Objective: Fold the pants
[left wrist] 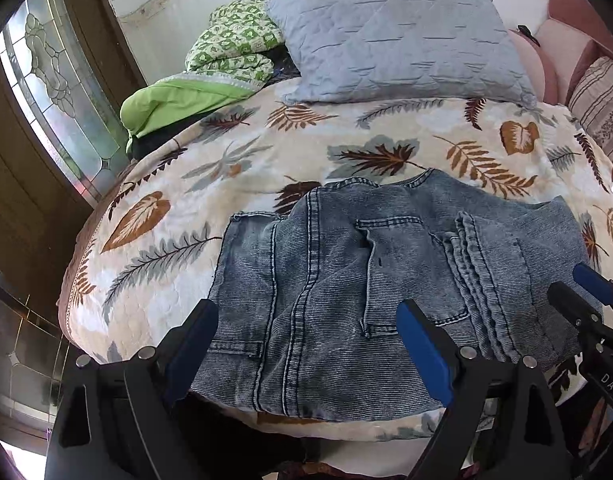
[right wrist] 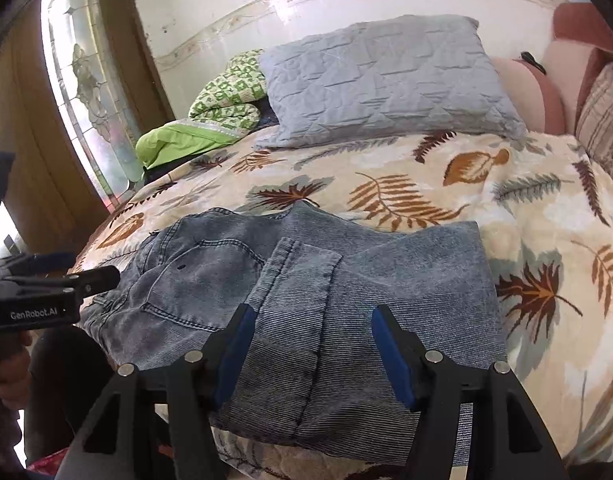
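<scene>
Nearest, the left gripper (left wrist: 306,344) and right gripper (right wrist: 310,344) both hover with jaws released, empty, over the pants (left wrist: 346,280) lying partly folded at the bed's (left wrist: 166,292) near edge. A shallow pinch could catch one denim layer, dragging the fold apart toward the grey pillow (left wrist: 398,40)
</scene>
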Demonstrator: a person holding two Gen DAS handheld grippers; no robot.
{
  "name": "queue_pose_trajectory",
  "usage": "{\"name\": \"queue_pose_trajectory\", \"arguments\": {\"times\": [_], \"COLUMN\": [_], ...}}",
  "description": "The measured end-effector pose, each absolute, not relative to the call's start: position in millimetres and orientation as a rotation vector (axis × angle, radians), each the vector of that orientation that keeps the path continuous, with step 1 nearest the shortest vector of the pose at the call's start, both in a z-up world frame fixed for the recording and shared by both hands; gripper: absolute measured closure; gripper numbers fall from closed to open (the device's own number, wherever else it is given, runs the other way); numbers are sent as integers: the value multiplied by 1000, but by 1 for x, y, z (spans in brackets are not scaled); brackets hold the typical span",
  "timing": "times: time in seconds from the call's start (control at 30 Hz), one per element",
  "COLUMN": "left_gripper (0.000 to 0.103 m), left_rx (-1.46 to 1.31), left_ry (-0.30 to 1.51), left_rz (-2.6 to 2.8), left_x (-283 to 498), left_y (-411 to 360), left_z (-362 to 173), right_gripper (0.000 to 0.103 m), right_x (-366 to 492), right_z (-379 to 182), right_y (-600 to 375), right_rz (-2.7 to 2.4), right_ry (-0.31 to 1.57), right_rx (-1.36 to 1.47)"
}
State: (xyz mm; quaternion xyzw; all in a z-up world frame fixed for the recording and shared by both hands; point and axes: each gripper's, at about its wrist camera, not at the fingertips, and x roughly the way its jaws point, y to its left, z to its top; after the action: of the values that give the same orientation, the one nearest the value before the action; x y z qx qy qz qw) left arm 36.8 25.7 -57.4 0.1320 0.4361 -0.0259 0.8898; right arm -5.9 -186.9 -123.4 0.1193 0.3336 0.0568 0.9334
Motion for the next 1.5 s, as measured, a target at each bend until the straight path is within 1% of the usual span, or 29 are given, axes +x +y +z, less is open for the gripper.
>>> {"name": "queue_pose_trajectory", "arguments": {"times": [0.23,0.47,0.7,0.9,0.97,1.0,1.03,1.1,1.27,1.4,1.5], "left_gripper": [12,12,12,12,15,19,21,22,22,22,22], "left_rx": [272,300,297,180,168,171,181,212,332,320,306], "left_ry": [963,987,1101,1283,1298,1301,1299,1277,1224,1232,1235], "left_rz": [-97,-145,-282,-411,-430,-446,-458,-478,-487,-483,-484], "left_x": [54,80,117,143,145,145,145,142,139,142,145], "left_y": [19,-6,-48,-63,-68,-72,-75,-83,-104,-104,-100], "left_z": [-65,-67,-78,-100,-106,-108,-110,-111,-119,-125,-127], "right_gripper": [39,38,37,37,37,36,33,33,33,33,33], "right_x": [-1,14,9,4,-6,-11,-15,-22,-32,-39,-39], "right_z": [-134,-163,-161,-150,-140,-136,-135,-136,-141,-134,-135], "right_y": [-175,-179,-180,-189,-187,-184,-181,-173,-156,-150,-140], "right_rz": [130,103,115,184,243,259,268,282,300,376,374], "right_ry": [742,911,909,869,805,778,764,755,756,710,704], "right_rx": [193,193,184,240,234,209,187,133,24,42,-13]}}
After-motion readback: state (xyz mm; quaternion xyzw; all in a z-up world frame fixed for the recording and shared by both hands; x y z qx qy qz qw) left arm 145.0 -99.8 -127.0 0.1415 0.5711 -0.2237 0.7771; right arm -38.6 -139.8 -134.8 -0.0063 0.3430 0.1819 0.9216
